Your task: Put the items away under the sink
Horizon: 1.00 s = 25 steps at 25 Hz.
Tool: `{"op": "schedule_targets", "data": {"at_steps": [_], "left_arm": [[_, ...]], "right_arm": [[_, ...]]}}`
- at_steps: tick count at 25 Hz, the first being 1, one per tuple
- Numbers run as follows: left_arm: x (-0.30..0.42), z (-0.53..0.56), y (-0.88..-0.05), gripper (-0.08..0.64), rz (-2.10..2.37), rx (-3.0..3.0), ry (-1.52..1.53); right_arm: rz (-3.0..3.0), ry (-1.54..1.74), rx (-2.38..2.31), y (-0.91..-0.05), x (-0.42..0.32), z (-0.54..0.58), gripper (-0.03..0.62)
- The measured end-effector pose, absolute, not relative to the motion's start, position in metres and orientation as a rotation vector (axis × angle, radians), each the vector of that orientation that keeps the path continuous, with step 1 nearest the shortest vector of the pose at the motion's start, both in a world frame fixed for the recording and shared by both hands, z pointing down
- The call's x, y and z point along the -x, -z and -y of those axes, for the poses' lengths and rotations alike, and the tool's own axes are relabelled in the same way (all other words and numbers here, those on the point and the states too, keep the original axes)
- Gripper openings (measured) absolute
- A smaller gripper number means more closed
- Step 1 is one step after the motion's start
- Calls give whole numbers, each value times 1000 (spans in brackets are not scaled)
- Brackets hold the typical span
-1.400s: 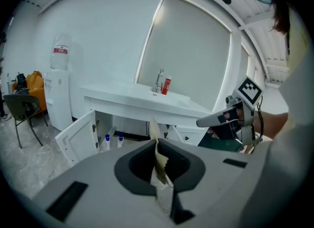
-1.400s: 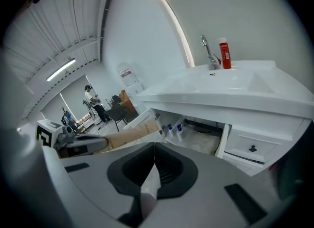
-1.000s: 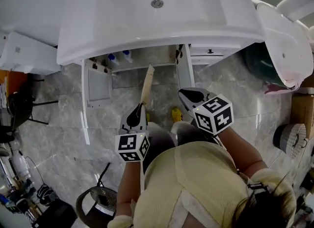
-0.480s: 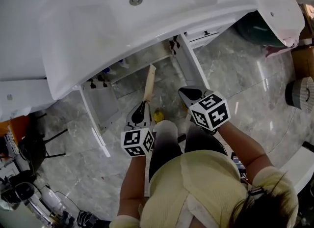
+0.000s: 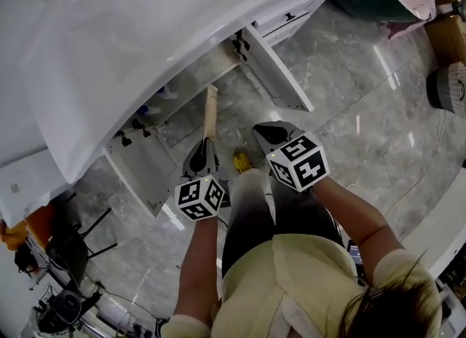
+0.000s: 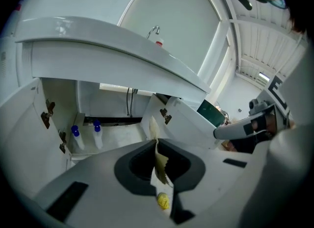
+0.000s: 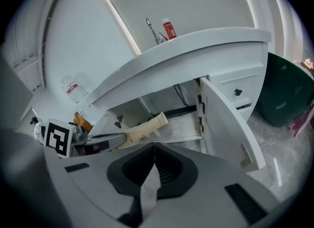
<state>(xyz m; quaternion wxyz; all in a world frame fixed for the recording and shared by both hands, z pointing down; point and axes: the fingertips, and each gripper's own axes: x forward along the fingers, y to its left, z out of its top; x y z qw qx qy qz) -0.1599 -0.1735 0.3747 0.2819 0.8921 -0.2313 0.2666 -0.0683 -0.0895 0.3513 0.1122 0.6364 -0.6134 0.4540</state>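
Observation:
A cream tube (image 5: 211,111) sticks out of my left gripper (image 5: 206,143), which is shut on its crimped end, nozzle end toward the open cabinet (image 5: 196,89) under the sink (image 5: 131,30). In the left gripper view the tube (image 6: 156,148) shows edge-on between the shut jaws of the left gripper (image 6: 155,141). My right gripper (image 5: 262,131) is beside it to the right, shut with nothing in it. The right gripper view shows that gripper (image 7: 154,144) shut and, ahead of it, the tube (image 7: 144,128) before the cabinet floor (image 7: 184,124).
Two blue-capped bottles (image 6: 74,136) stand at the cabinet's left. Both doors hang open, the left door (image 5: 145,173) and the right door (image 5: 280,74). A small yellow thing (image 5: 240,160) lies on the marble floor by the person's legs. A dark green bin (image 7: 282,94) stands right of the cabinet.
The head view has swung, so the sink sits further up and left. Both grippers keep their spacing before the cabinet, and the left one still holds the tube.

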Motion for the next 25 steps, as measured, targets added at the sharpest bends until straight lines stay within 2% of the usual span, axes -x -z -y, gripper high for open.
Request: {"op": "schedule_targets", "data": {"at_steps": [12, 19, 25], "left_arm": [[115, 186, -450, 41, 619, -2408, -678], [117, 190, -490, 41, 660, -2392, -684], [119, 195, -517, 41, 659, -2428, -700]], "right_arm": [[1749, -1376, -1882, -430, 58, 92, 26], [1752, -1378, -1854, -477, 56, 95, 26], [1762, -1248, -1844, -504, 50, 105, 26]]}}
